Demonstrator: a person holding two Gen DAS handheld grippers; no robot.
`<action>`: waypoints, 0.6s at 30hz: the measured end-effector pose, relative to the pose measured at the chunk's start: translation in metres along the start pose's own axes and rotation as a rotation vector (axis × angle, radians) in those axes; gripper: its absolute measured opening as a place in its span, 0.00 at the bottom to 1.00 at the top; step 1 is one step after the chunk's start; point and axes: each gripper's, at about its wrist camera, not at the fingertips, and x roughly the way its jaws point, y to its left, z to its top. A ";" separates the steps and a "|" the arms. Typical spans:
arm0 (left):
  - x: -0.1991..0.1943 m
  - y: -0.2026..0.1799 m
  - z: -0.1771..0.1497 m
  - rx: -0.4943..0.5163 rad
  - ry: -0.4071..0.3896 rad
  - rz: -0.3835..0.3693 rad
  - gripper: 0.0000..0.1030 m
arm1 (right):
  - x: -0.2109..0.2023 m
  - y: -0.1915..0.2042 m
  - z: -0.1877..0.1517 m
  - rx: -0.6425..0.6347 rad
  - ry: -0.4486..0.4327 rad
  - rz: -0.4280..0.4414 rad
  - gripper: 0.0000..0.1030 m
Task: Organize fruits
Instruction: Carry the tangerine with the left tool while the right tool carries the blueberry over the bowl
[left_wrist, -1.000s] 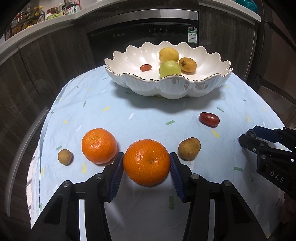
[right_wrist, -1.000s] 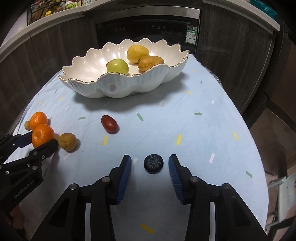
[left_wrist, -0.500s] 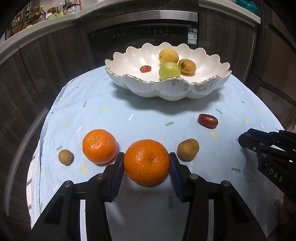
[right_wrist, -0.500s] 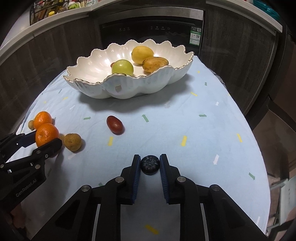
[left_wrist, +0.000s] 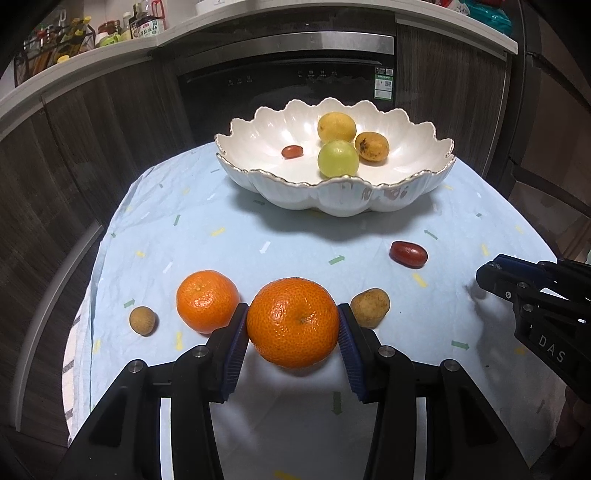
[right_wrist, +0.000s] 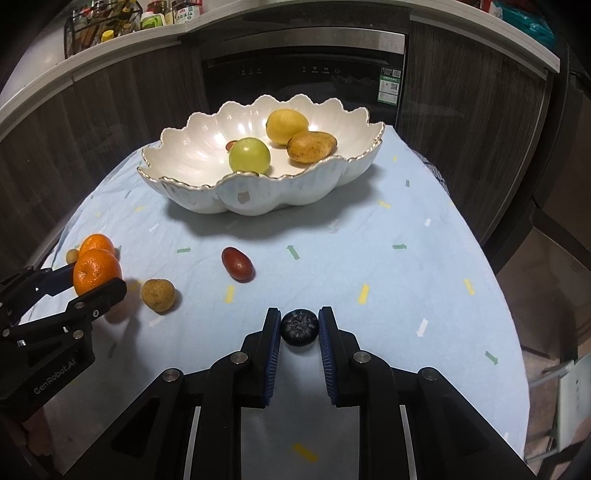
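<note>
Nearest, my right gripper (right_wrist: 299, 328): jaws closed on a blueberry (right_wrist: 299, 328), pads at its sides, low over the blue tablecloth (right_wrist: 406, 280). I judge it light, soft, easily crushed; a gentle pinch across the middle suits.

My left gripper (left_wrist: 293, 325): part-open jaws clamped on a tangerine (left_wrist: 293, 322), pads on opposite flanks. Likely firm, a little yielding, dimpled skin giving grip.

Both grippers tilt downward toward the table.

Loose on the cloth: second tangerine (left_wrist: 207, 301), two small brown fruits (left_wrist: 370, 308) (left_wrist: 143, 320), a red date (left_wrist: 409, 254).

Farthest: scalloped white bowl (left_wrist: 369, 192) holding four fruits.
</note>
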 end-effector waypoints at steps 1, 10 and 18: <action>-0.001 0.000 0.001 0.000 -0.002 0.001 0.45 | -0.001 0.000 0.000 -0.001 -0.003 -0.001 0.22; -0.010 0.001 0.009 -0.006 -0.021 0.007 0.45 | -0.011 0.001 0.007 0.001 -0.033 0.002 0.22; -0.020 0.002 0.021 -0.007 -0.044 0.013 0.45 | -0.023 0.002 0.015 0.000 -0.067 0.004 0.22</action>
